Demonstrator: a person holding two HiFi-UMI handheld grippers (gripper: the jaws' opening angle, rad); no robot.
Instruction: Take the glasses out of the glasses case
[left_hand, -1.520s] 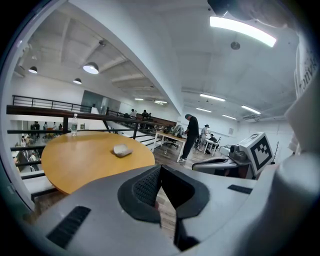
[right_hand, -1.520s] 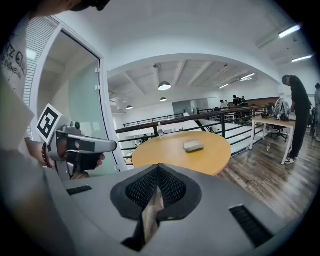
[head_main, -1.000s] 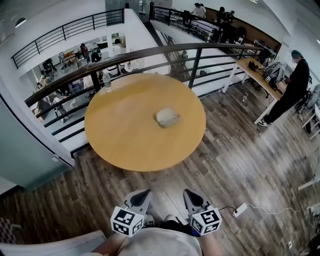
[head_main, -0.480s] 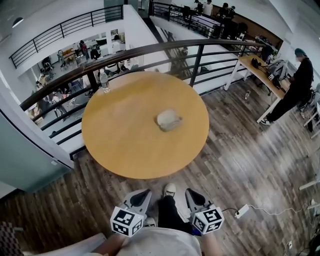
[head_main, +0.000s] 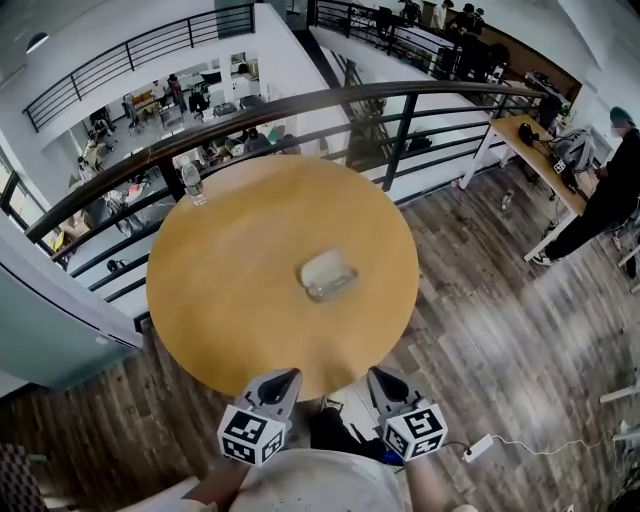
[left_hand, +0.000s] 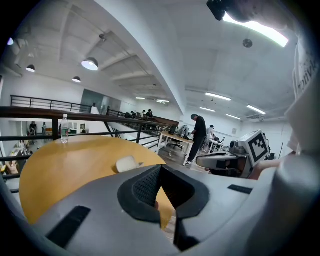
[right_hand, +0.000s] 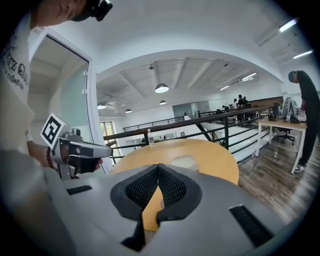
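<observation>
A pale, translucent glasses case (head_main: 328, 274) lies shut near the middle of the round wooden table (head_main: 220, 300). It also shows as a small whitish shape in the left gripper view, case (left_hand: 129, 163), and in the right gripper view, case (right_hand: 184, 161). My left gripper (head_main: 283, 380) and right gripper (head_main: 380, 378) are held side by side, low at the table's near edge and well short of the case. Both point toward it. Each has its jaws closed tip to tip with nothing between them, left gripper (left_hand: 160, 168), right gripper (right_hand: 158, 167).
A clear water bottle (head_main: 193, 183) stands at the table's far left edge, just before a dark railing (head_main: 400, 125) over a drop to a lower floor. A person (head_main: 610, 190) stands by a desk (head_main: 540, 150) at the far right. A cable and power strip (head_main: 478, 447) lie on the wood floor.
The table and case have come closer and lower in the head view as the person stepped up. Both grippers now sit at the table's near edge, still shut.
</observation>
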